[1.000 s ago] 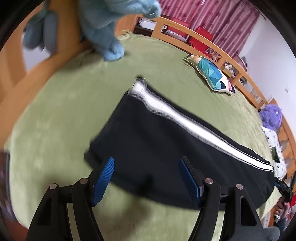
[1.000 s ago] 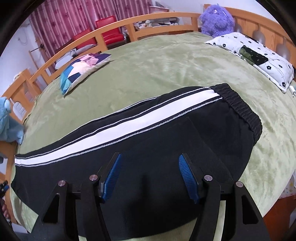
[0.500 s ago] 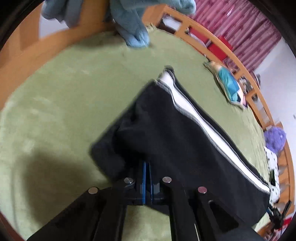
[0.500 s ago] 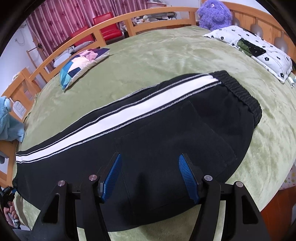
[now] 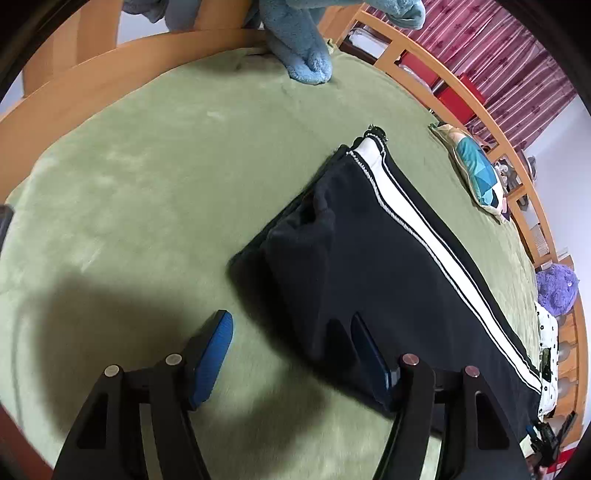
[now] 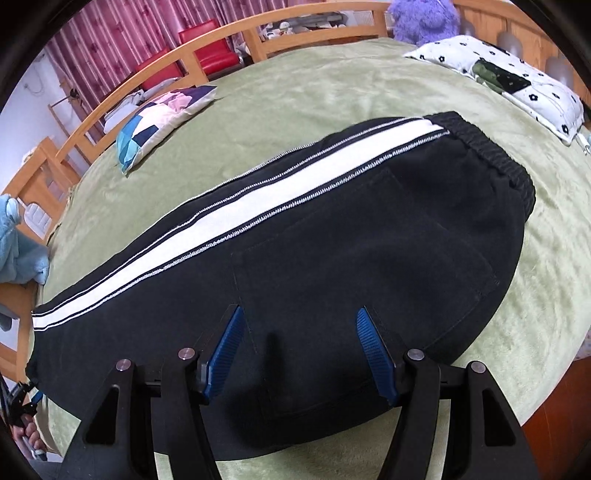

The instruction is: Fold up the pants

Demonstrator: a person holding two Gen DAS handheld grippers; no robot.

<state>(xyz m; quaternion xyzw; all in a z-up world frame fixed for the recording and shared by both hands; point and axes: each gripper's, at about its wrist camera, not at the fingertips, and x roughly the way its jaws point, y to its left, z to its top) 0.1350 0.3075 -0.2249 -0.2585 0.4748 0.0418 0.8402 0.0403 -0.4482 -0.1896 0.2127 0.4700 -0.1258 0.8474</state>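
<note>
The black pants (image 6: 332,236) lie flat on the green bed cover (image 6: 332,96), folded lengthwise with one leg on top of the other. A wide white stripe (image 6: 236,218) runs all the way along the far side of them. The stretchy waistband (image 6: 491,155) is at the right end in the right wrist view, and a square pocket (image 6: 369,258) shows just below it. In the left wrist view the leg ends (image 5: 317,218) are a bit bunched up and not flat.

The left hand-held gripper (image 5: 291,350) hangs low over the near edge of the pants by the leg ends. Its jaws are opening. Its right blue pad is over the black cloth and its left blue pad is over the bare bed cover, so the edge of the pants is between them, but the pads do not press it.

The right hand-held gripper (image 6: 299,354) hangs over the near edge of the pants by the pocket. Its jaws are spread wide and pinch nothing.

A colorful pillow (image 6: 162,122) lies far back on the bed. A white flower pillow (image 6: 498,74) is at the far right, with a purple plush toy (image 6: 421,18) behind it. A blue plush toy (image 5: 299,44) sits by the wooden bed rail (image 5: 110,77).
</note>
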